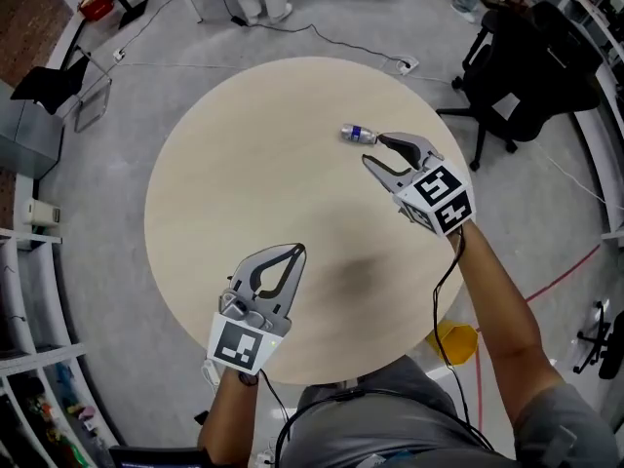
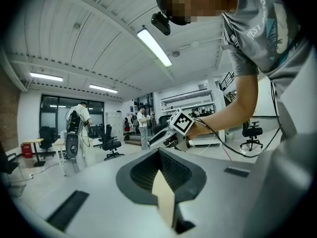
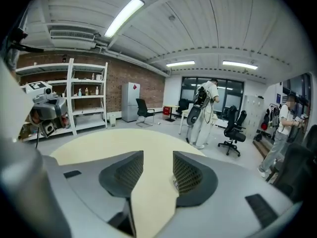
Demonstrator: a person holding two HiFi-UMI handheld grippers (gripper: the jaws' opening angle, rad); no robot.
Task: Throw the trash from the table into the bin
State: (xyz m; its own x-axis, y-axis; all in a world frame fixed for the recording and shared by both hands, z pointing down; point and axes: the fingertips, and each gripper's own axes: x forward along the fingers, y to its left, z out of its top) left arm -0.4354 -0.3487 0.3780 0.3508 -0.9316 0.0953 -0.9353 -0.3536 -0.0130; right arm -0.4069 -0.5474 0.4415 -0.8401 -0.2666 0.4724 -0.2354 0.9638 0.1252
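A round pale table (image 1: 244, 164) bears one small bottle (image 1: 358, 134), lying flat.

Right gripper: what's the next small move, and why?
Probably nudge the right gripper forward so its jaws straddle the bottle, then close. The bottle lies on the table just beyond the fingertips. The jaws stand apart, and the right gripper view shows only tabletop between them. The left gripper is shut and farther from the bottle.

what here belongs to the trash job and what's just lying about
Job: small clear plastic bottle, blue label; round beige table; open right gripper near the bottle; yellow floor object, possibly the bin.
Lying about: black office chair; white power strip on the floor.
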